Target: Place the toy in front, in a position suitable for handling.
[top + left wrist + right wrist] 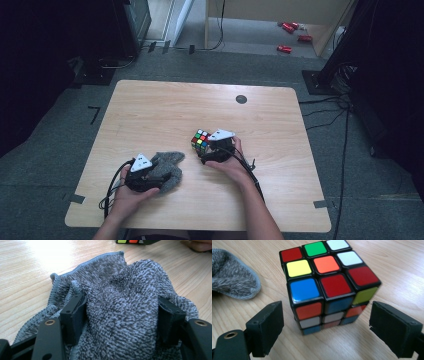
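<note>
Left gripper (120, 315) was clamped on the grey cloth (125, 310), lower left of the table (150, 110). Right gripper (324, 327) stood apart, the cube (324, 282) at centre frame ungrasped between its jaws. Wiping apparently remained undone.

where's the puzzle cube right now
The puzzle cube sits on the wooden table, right of centre in the high view, just ahead of the right gripper, whose open fingers stand either side without touching. The grey cloth lies to its left.
</note>
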Tool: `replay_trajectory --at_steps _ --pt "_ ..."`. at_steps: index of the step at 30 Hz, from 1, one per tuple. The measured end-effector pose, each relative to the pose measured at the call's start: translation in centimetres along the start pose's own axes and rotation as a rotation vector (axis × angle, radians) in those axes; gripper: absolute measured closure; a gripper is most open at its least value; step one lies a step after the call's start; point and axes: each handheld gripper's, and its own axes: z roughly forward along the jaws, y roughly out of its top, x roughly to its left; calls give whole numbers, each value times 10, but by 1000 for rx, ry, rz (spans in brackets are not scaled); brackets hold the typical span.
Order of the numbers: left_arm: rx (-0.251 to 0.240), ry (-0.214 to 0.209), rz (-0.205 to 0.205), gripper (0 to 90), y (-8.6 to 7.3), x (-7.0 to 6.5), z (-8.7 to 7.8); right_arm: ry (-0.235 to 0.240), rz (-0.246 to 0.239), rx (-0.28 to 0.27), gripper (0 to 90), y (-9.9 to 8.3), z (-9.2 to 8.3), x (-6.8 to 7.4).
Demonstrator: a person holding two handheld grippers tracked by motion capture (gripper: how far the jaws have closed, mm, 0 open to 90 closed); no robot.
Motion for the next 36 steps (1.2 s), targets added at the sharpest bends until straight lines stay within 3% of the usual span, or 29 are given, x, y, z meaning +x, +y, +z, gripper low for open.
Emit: replay_trajectory --at_steps 9,13,16,21,28,32,36 --pt "-1 0 -1 337 0 0 0 -11 -12 21 177 6 10 -2" --pt "-1 -1 -1 337 0 0 0 -2 -26 39 275 7 12 -1" --pt "0 -1 -1 337 0 0 0 -2 -20 30 335 6 11 -2" --pt "1 -3 1 337 0 0 0 -23 2 6 346 5 9 -3" --pt "1 -5 0 335 0 1 0 -31 17 -23 348 0 -2 -4" --pt "1 -6 3 334 1 1 1 -30 -10 -36 348 -3 -16 -3" --pt "1 -8 -2 341 1 1 1 -28 -4 -53 348 -4 -34 2"
